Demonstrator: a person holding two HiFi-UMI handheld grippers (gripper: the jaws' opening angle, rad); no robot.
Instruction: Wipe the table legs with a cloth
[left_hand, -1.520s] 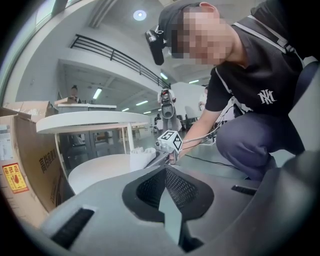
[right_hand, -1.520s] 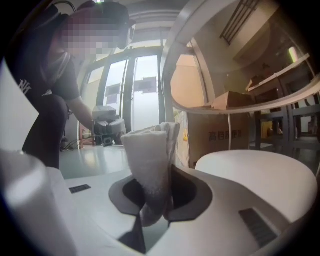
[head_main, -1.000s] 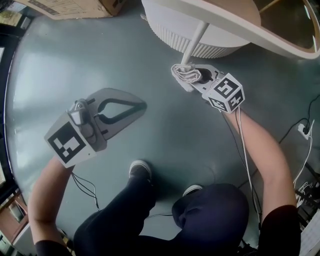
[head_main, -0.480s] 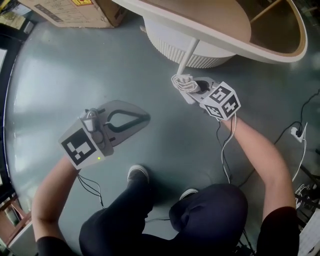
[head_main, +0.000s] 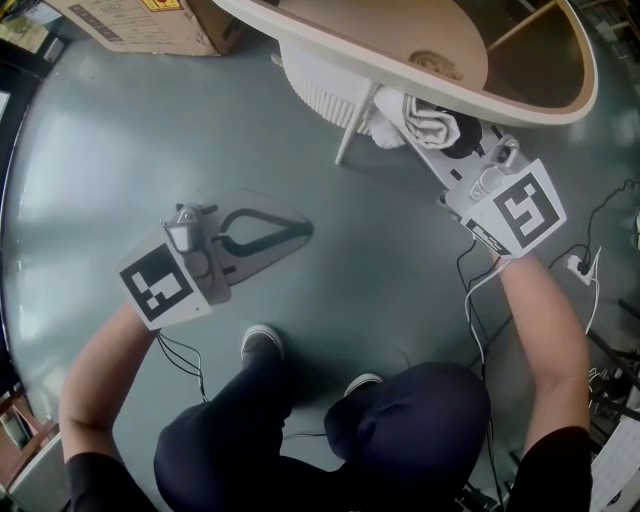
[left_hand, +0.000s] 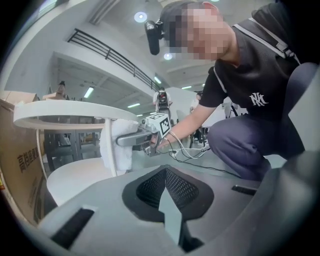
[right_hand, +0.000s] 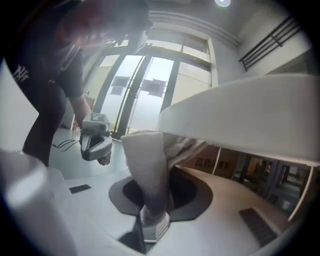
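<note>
Two grippers: right gripper (head_main: 447, 140) clamps a white cloth (head_main: 424, 118) against the table leg (head_main: 352, 130) top, under the tabletop (head_main: 400, 28); left gripper (head_main: 292, 232), jaws together, empty, well apart.

Wide grey floor (head_main: 100, 180) is lying open on the left around the left gripper (head_main: 297, 232), giving free passage far toward the cardboard box (head_main: 150, 20). On the far right, the tabletop (head_main: 400, 30) is overhanging the right gripper (head_main: 432, 136) and its cloth (head_main: 428, 118), leaving little headroom. The slanted table leg (head_main: 350, 135) is standing just left of the cloth, with the ribbed white base (head_main: 315, 85) blocking behind it. Cables (head_main: 468, 298) are trailing across the near-right floor, and two shoes (head_main: 262, 340) are occupying the near middle.
</note>
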